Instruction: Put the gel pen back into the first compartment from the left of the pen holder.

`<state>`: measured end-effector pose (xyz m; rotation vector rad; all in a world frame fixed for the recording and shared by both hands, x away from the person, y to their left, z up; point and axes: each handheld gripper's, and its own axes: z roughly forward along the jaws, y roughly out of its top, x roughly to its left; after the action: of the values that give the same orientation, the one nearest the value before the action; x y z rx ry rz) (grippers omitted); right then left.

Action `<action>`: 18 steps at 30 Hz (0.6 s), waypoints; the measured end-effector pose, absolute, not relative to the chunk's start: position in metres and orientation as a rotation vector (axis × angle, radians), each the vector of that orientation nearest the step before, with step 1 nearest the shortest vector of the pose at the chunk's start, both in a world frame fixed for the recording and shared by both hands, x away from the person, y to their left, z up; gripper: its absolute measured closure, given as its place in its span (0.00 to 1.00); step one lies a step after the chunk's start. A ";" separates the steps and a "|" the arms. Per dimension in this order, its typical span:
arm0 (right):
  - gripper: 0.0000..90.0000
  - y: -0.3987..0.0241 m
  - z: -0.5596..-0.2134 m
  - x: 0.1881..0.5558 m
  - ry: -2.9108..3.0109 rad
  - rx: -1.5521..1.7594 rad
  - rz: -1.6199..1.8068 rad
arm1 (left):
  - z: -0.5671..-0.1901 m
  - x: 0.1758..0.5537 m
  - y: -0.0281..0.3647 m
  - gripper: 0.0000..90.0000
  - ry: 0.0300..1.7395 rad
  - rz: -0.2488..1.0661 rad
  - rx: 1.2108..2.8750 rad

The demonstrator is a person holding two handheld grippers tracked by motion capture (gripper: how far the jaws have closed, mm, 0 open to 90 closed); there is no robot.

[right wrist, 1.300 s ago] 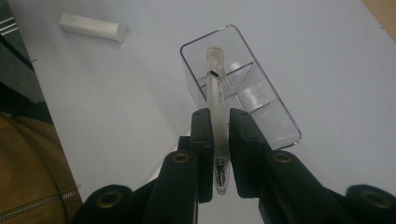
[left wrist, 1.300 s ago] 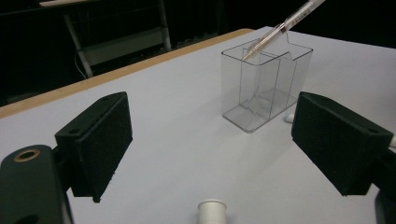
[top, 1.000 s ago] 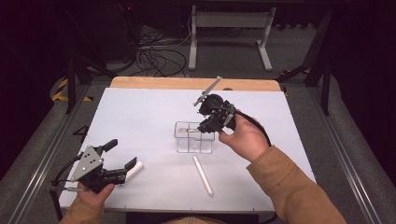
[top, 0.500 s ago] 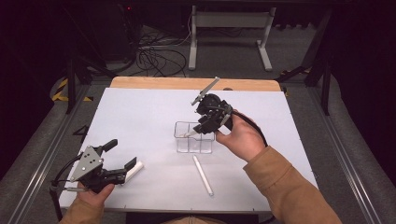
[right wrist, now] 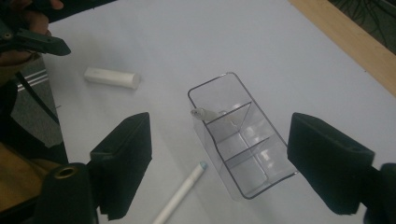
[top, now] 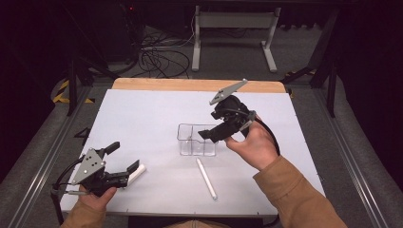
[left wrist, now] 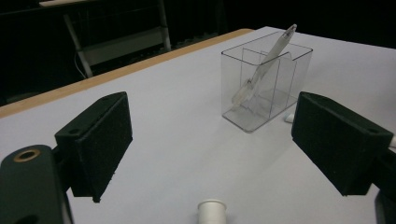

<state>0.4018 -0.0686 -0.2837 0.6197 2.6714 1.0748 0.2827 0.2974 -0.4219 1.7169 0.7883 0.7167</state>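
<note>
Pens are being sorted: one [left wrist: 266, 67] leans in the clear box's [top: 196, 140] end cell, dropped so it stands. Right tongs [top: 215, 134], just opened and empty, hover at its 3 o'clock. Another pen [top: 206, 178] lies at 6. Left tongs [top: 124, 164] gape over a white tube [top: 135, 174]. White surface [top: 142, 118], dark room.

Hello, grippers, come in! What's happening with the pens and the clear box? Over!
Right gripper jaws just opened, empty, above clear box. One pen leaning inside box. Left gripper open beside white tube. Second pen on table; nothing blocking.
</note>
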 end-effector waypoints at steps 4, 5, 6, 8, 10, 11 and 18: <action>0.18 -0.080 -0.287 0.390 2.626 0.633 1.174 | -0.422 0.283 0.297 0.15 0.789 0.713 1.718; 0.17 -0.082 -0.289 0.387 2.617 0.626 1.194 | -0.422 0.283 0.297 0.15 0.789 0.713 1.718; 0.15 -0.085 -0.290 0.384 2.598 0.621 1.206 | -0.422 0.283 0.297 0.15 0.788 0.714 1.719; 0.15 -0.089 -0.293 0.379 2.568 0.620 1.236 | -0.422 0.283 0.296 0.15 0.788 0.713 1.721; 0.15 -0.093 -0.296 0.375 2.556 0.623 1.257 | -0.422 0.283 0.296 0.15 0.789 0.712 1.721; 0.15 -0.094 -0.297 0.374 2.559 0.622 1.267 | -0.422 0.283 0.296 0.15 0.790 0.712 1.721; 0.16 -0.100 -0.306 0.369 2.536 0.660 1.296 | -0.422 0.283 0.296 0.15 0.792 0.712 1.718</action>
<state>0.3686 -0.1005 -0.3060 0.6595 2.5356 1.2963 0.2830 0.2960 -0.4224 1.7175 0.7916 0.7120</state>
